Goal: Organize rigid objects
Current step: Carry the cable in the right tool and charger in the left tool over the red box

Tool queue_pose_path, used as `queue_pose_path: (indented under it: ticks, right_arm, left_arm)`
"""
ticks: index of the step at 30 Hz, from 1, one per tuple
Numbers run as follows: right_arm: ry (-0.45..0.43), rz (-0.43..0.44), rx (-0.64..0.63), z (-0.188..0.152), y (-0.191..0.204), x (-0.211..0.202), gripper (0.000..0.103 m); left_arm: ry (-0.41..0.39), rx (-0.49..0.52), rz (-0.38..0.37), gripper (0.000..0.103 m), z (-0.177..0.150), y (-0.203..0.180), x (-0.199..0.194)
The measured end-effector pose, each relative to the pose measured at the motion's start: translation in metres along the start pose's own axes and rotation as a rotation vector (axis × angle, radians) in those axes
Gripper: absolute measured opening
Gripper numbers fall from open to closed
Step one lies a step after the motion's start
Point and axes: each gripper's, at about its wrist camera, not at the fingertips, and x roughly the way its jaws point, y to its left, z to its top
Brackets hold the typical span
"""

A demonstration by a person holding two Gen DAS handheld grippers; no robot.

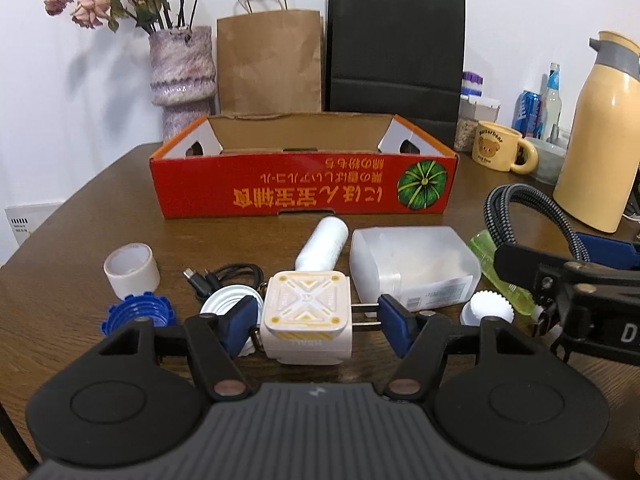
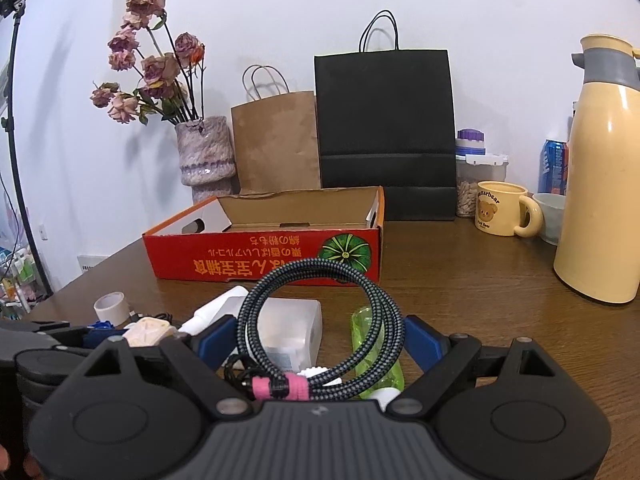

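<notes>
Left gripper tilts down, fingers seemingly clamping the charger.

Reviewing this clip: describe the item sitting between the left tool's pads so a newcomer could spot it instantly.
Start at the red cardboard box on the wooden table; the clutter lies in front of it. Nearest the camera, between the left tool pads, sits the white cube charger. Only it has a yellow-trimmed X pattern and two metal prongs.

Both grippers look alike — left gripper and right gripper: ribbed grey body, black linkage arms with metal pivot pins, blue fingers.
</notes>
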Motion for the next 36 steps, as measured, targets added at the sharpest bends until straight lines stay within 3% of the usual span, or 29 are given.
queue_pose_path:
  ticks: [20,36]
  right_arm:
    - [-0.017,0.020,-0.017,0.031,0.028,0.009,0.088]
    - [-0.085,0.012,-0.023,0.086,0.039,0.036,0.088]
  left_arm:
    - [-0.099,-0.019,0.052,0.067,0.036,0.038,-0.019]
    - [-0.164,-0.052,0.062,0.067,0.080,0.054,-0.007]
